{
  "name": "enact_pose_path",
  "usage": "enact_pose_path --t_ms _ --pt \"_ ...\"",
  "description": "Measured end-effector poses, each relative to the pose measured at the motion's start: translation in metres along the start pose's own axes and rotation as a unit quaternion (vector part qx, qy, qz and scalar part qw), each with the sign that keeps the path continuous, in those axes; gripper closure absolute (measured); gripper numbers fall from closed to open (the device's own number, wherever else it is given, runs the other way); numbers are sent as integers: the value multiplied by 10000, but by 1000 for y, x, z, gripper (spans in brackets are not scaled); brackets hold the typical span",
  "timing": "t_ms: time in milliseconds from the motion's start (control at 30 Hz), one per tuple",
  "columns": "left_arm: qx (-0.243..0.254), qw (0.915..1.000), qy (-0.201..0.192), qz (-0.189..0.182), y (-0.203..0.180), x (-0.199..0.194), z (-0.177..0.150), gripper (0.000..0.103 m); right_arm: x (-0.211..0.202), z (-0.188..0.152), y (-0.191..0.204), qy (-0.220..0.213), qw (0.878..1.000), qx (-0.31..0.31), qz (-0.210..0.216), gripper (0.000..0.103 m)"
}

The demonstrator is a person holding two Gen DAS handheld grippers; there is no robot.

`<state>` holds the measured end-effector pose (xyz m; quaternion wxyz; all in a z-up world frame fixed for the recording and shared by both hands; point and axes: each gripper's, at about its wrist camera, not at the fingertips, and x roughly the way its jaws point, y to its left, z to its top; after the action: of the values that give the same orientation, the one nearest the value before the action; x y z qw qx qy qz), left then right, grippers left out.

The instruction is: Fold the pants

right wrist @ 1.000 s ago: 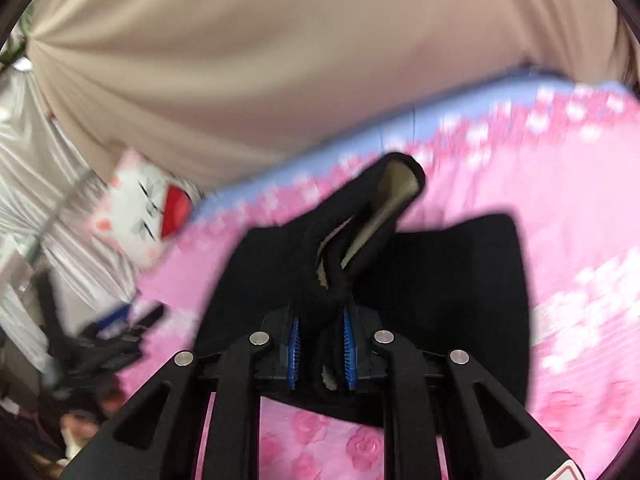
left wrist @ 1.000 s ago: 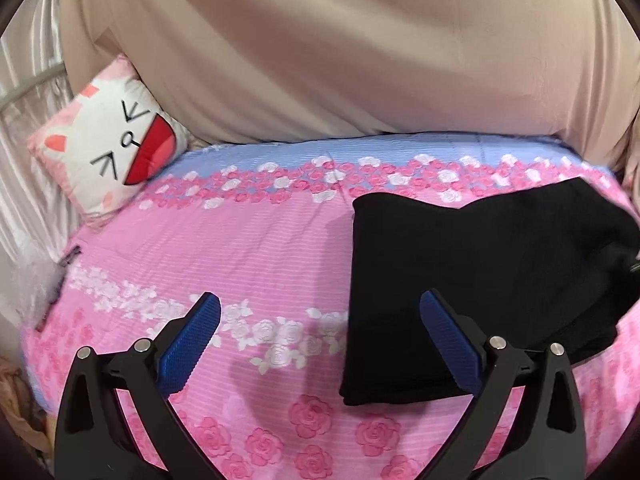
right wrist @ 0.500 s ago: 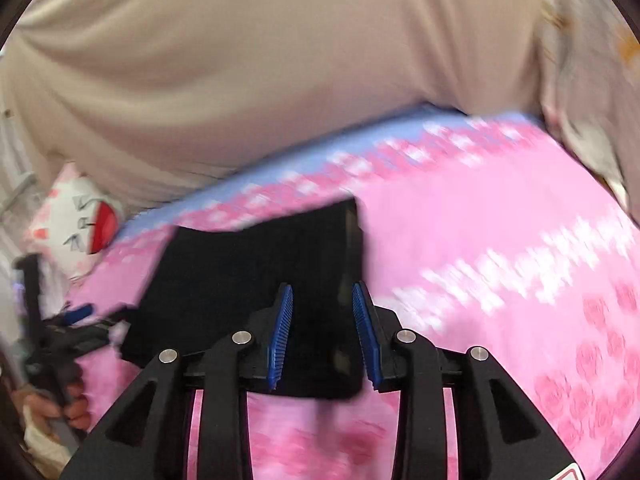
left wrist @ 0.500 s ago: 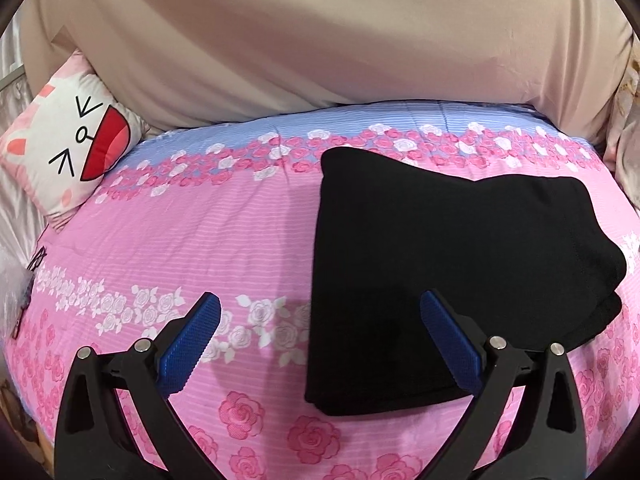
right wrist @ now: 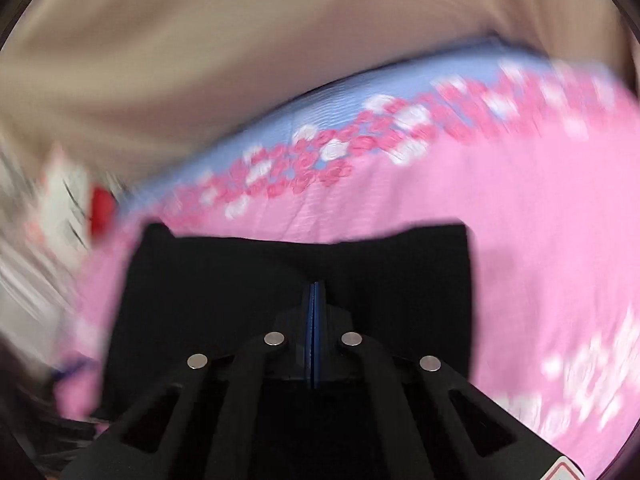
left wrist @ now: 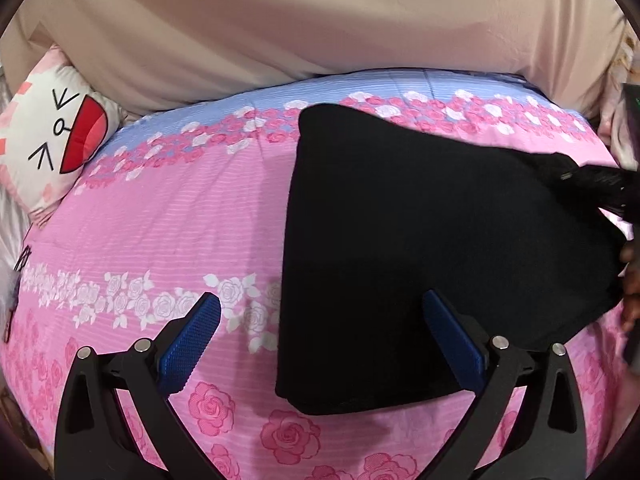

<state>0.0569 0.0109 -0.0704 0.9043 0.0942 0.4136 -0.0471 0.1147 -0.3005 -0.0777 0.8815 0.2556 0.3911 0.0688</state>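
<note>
The black pants (left wrist: 420, 248) lie folded in a flat block on the pink flowered bedsheet (left wrist: 180, 220). My left gripper (left wrist: 320, 303) hovers open over the block's near left edge, one blue pad over the sheet and the other over the cloth, nothing between them. In the right wrist view, which is blurred by motion, my right gripper (right wrist: 314, 294) is shut with its blue pads together and empty, low over the pants (right wrist: 224, 280). In the left wrist view it shows as a dark blur at the pants' right edge.
A white cat-face pillow (left wrist: 52, 136) leans at the bed's far left. Beige cloth (left wrist: 320, 20) hangs behind the bed. A person's hand (left wrist: 631, 280) shows at the right border. Pink sheet lies bare left of the pants.
The right gripper let go of the raised fold of pants, drew back and shut empty. The pants now lie flat. The left gripper came lower and closer to them, still open.
</note>
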Motion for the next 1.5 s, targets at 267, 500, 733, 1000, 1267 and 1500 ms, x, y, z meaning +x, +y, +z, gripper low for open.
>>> enact_pose_path --t_ms 267,500,733,1000,1267,1500 --pt "-51 9997 72 -210 -3 12 4 5 42 3 135 524 9821 -1710 584 90" --pt "-49 9995 137 -298 -2 9 7 5 61 32 107 -23 9927 -1099 -492 89" --pt "105 9995 81 -286 -16 6 10 5 -33 -23 68 -504 9866 -1205 -980 84" --pt "333 9994 -69 -22 -40 -9 11 5 -73 -65 44 -810 9832 -1157 -1157 75" --pt "423 9990 -103 102 -52 -21 9 5 -75 -86 19 -706 9852 -873 -1297 66" --pt "468 9987 -152 127 -59 -28 7 5 -75 -102 25 -636 9834 -1015 -1362 66"
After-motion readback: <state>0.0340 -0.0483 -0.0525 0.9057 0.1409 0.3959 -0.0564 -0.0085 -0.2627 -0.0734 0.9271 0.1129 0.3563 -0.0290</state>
